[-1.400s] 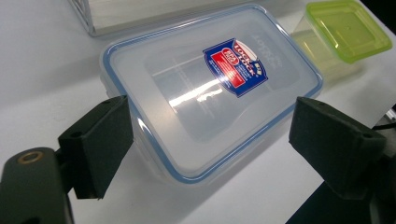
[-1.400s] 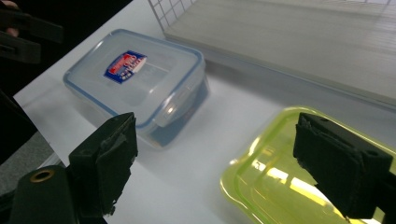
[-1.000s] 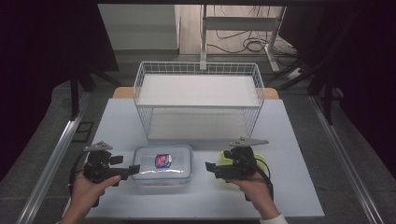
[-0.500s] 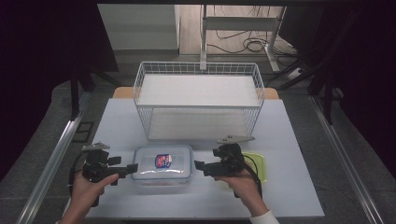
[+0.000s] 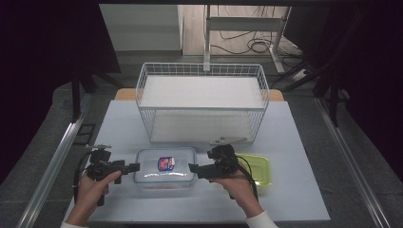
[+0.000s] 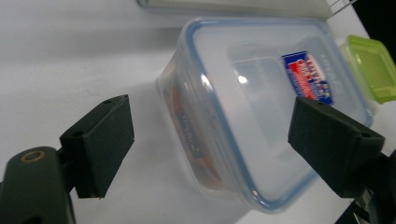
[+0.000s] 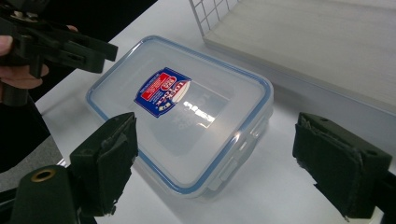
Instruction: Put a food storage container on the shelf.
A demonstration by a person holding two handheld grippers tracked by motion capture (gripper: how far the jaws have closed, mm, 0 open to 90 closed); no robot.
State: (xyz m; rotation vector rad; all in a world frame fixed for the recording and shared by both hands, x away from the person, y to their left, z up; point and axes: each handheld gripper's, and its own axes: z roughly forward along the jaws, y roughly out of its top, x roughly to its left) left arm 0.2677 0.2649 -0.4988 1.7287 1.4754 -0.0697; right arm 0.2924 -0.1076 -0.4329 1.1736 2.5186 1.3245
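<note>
Container (image 5: 165, 166) of clear plastic, with blue-edged lid and a red-blue sticker, lying flat on the white table (image 5: 304, 199) directly between the two grippers. Left gripper (image 5: 134, 166) at its left short end, jaws spread wide apart, holding nothing, tips just beside the wall. Right gripper (image 5: 192, 167) at the opposite end, jaws likewise released and empty, framing the corner with the lid clip. Behind the right gripper, a green lid (image 5: 256, 169) flat on the table; beyond both, a wire basket (image 5: 202, 102) with a white board inside.

Probably the approach step for a two-sided grasp, not yet closed. Next move, as a judgement: bringing both pairs of jaws over the ends evenly and closing together, to avoid pushing the smooth box sideways.
</note>
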